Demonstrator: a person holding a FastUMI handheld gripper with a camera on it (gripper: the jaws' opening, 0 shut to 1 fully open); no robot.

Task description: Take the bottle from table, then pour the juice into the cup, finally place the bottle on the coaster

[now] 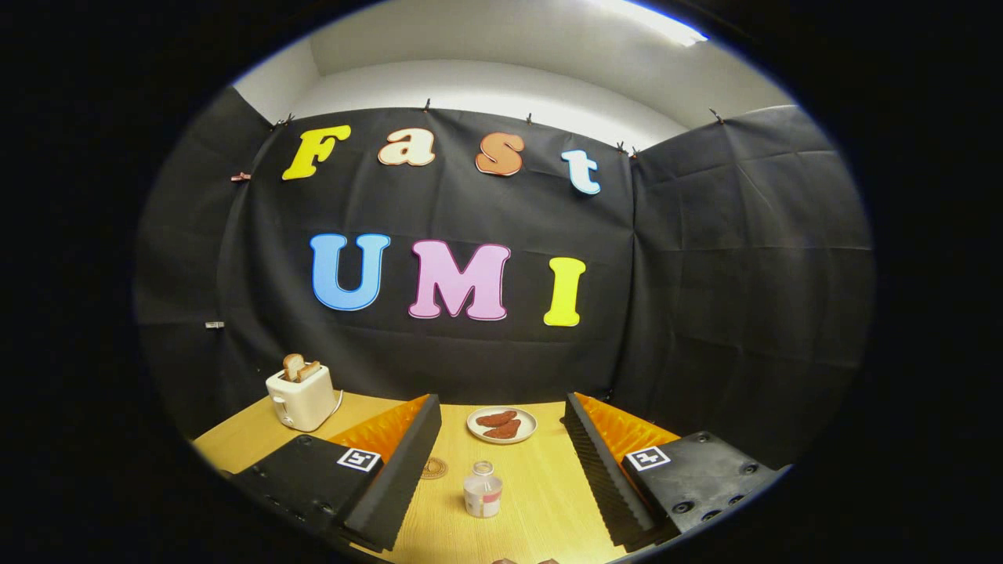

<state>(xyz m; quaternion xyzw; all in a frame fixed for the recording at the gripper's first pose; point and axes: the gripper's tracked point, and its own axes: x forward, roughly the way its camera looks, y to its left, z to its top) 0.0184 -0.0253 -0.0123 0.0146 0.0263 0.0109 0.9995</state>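
A small clear bottle [482,490] with pale juice in its lower part stands upright on the wooden table [541,486], between my two fingers and a little below their tips. My gripper [501,411] is open wide and held above the table, touching nothing. A small round coaster [433,468] lies flat just left of the bottle, partly hidden behind my left finger [400,462]. My right finger [599,462] stands well to the right of the bottle.
A white plate [501,424] with two brown pieces of food sits beyond the bottle, near the fingertips. A white toaster [300,398] with bread slices in it stands at the table's far left corner against the black cloth wall.
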